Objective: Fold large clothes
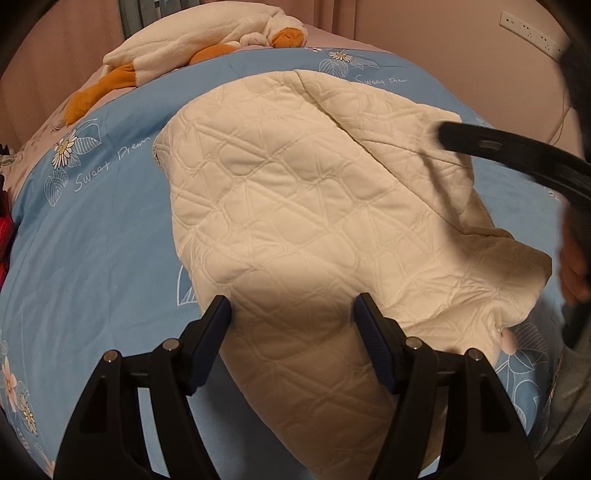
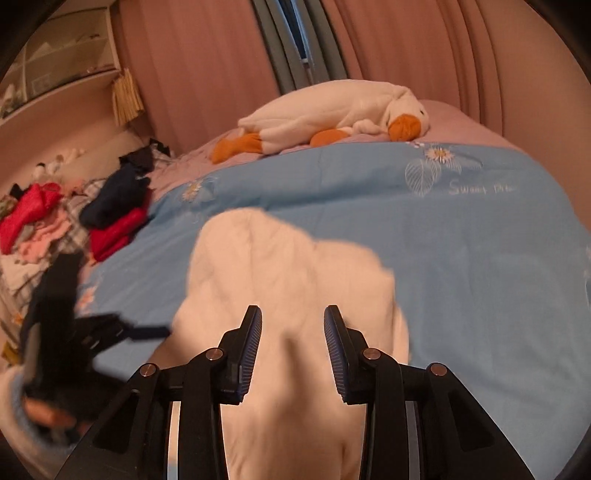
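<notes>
Scene: a cream quilted garment point(image 1: 295, 206) lies part-folded on a blue floral duvet point(image 1: 92, 258) covering the bed, near the front edge, with one flap doubled over at the right.

Left hand-held gripper point(image 1: 291, 314): fingers spread wide, poised over the near end of the garment, nothing visibly pinched between them.

Right hand-held gripper point(image 2: 293, 328): fingers apart with cream cloth showing in the gap; the fabric there is motion-blurred, so whether the pads touch it cannot be told.

Risk, loose layers: the padded cloth looks thick and springy; a pinch that catches only the top layer would likely drag it off the one beneath and open the fold.

Risk, bedding: the duvet lies directly under the garment's edge, so a low grab could gather blue fabric along with the cream.

Risk, crossing tools: one dark finger point(image 1: 517, 155) of the right tool crosses above the doubled flap; both tools working the same end could snag or bump.

Left wrist view alone: the quilted stitching, the crumpled right-hand corner, a wall socket strip point(image 1: 528, 31).

Right wrist view alone: a heap of red and navy clothes point(image 2: 110, 210) beside the bed, pink curtains point(image 2: 207, 74), the left tool as a blur.

Both views: a plush goose point(image 2: 332, 114) at the far end.
</notes>
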A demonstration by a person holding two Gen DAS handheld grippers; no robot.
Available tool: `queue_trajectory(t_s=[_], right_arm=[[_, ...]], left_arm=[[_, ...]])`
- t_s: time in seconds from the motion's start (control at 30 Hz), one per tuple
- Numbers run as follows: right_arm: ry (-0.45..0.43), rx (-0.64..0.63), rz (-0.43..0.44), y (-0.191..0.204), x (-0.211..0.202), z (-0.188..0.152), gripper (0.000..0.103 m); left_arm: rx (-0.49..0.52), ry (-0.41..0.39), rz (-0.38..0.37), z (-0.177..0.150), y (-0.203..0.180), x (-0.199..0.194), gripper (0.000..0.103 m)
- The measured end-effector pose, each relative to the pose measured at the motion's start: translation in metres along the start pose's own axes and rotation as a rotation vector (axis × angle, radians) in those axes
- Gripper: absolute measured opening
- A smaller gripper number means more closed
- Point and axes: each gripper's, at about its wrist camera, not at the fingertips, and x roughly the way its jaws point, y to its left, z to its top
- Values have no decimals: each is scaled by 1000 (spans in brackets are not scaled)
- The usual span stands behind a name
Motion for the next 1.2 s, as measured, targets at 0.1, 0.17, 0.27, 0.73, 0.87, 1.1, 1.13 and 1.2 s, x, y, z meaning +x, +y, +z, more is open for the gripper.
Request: queue_trajectory(t_s=[0.1, 0.17, 0.27, 0.73, 0.87, 1.1, 1.13, 1.2], right_arm=[[153, 65, -64, -19, 49, -4, 35], [214, 64, -86, -21, 71, -14, 35], [179, 26, -103, -16, 64, -18, 35], [24, -20, 11, 13, -27, -43, 35], [116, -98, -49, 17, -7, -74, 35], [96, -104, -73, 22, -7, -75, 40], [95, -87, -57, 21, -12, -72, 40], [76, -47, -9, 18, -24, -68, 43]], left_arm=[[7, -6, -4, 0, -1, 0, 69], [2, -11, -4, 1, -2, -3, 69], [-47, -51, -64, -3, 2, -25, 69], [3, -49, -85, -26, -18, -25, 65], [28, -55, -67, -27, -23, -23, 66], [-43, -62, -52, -27, -16, -30, 71], [-69, -64, -50, -28, -13, -33, 76], [-113, -77, -48, -32, -7, -40, 84]])
